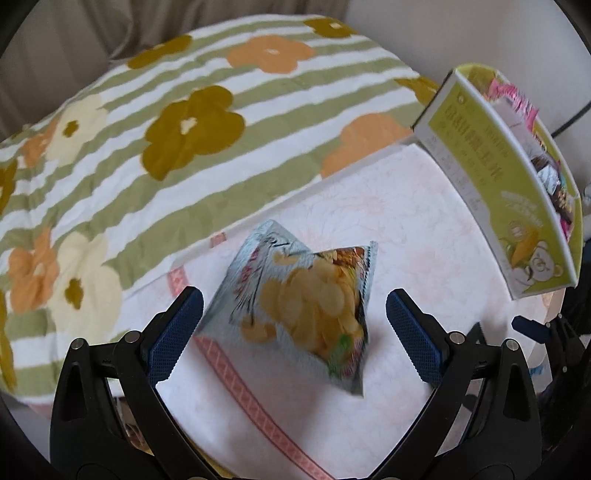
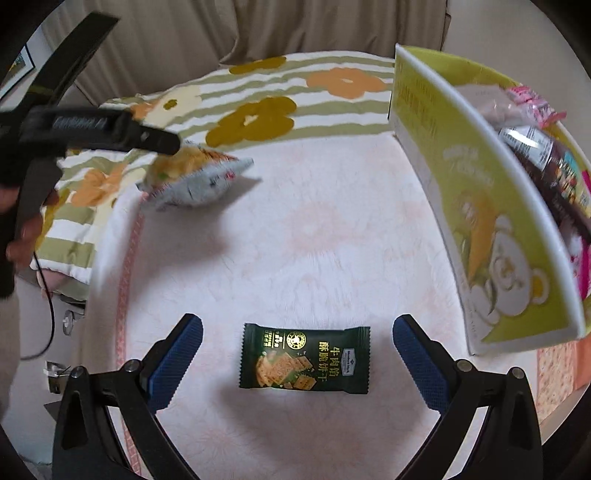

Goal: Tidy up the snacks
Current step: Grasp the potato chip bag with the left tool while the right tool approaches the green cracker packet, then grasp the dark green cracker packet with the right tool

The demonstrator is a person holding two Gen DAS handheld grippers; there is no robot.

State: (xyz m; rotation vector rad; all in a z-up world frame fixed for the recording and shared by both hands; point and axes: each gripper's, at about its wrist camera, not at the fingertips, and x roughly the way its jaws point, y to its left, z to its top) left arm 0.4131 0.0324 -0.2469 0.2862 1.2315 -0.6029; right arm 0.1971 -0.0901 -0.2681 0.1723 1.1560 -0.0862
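Snacks lie scattered on a white cloth: a pale chip bag (image 1: 301,314) rests between the spread fingers of my left gripper (image 1: 294,334), which grips nothing, while a dark green cracker packet (image 2: 304,359) lies flat between the equally wide-apart fingers of my right gripper (image 2: 297,363), touched by neither. The chip bag sits toward the left of the cloth, puffed and tilted, near the edge of a quilt. To the right stands a lime-green carton (image 2: 476,206) with a cartoon bear printed on its side, open at the top and already holding several wrappers, pink ones (image 1: 511,98) among them. The white tablecloth (image 2: 314,236) carries a faint peach floral print and a pink lattice border. Beyond it, on the far left, spreads the green-and-white striped quilt (image 1: 147,147) with orange, cream and olive flowers. Beige curtains (image 2: 240,26) hang at the far side of the room.
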